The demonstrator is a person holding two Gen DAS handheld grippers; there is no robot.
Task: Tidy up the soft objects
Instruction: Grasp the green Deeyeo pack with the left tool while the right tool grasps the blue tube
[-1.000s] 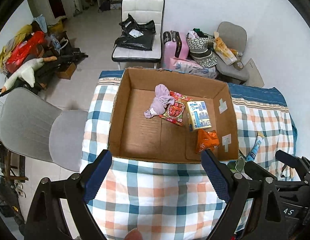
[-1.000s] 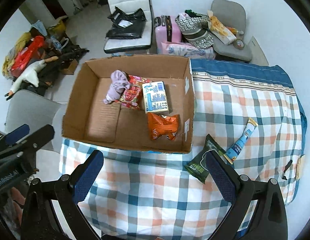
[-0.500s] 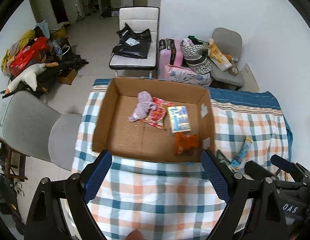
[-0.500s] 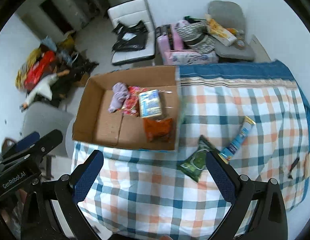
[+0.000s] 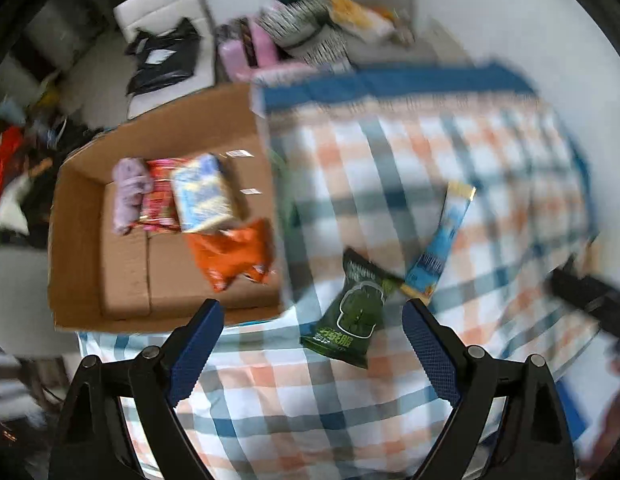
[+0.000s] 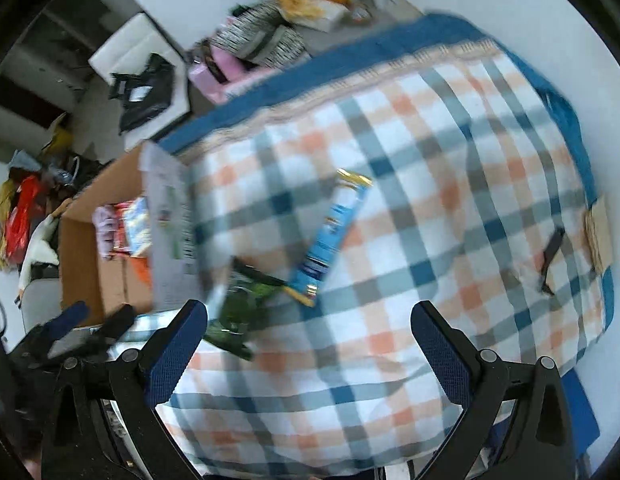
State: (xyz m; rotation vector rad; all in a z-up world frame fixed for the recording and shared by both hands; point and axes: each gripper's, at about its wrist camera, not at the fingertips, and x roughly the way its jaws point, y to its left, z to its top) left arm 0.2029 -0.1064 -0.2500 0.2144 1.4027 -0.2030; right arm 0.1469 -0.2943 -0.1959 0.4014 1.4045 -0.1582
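A cardboard box [image 5: 77, 240] on the plaid-covered table holds a purple cloth [image 5: 127, 188], a red packet [image 5: 159, 196], a blue-white pack [image 5: 199, 194] and an orange bag [image 5: 231, 256]. A green snack bag [image 5: 354, 312] and a blue tube-shaped packet [image 5: 442, 240] lie on the cloth right of the box. My left gripper [image 5: 312, 340] is open and empty, just before the green bag. My right gripper [image 6: 307, 344] is open and empty above the cloth; the green bag [image 6: 239, 312] and blue packet [image 6: 334, 228] lie ahead to its left. Both views are blurred.
A small black object [image 6: 550, 256] and a cardboard scrap [image 6: 598, 236] lie near the table's right edge. Chairs with bags [image 5: 165, 60], a pink suitcase [image 5: 245, 52] and floor clutter stand beyond the table. The left gripper [image 6: 73, 332] shows at the right view's lower left.
Both grippers have swung right and come closer to the table. The green bag and blue packet now lie near the centre of both views. Both grippers stay open.
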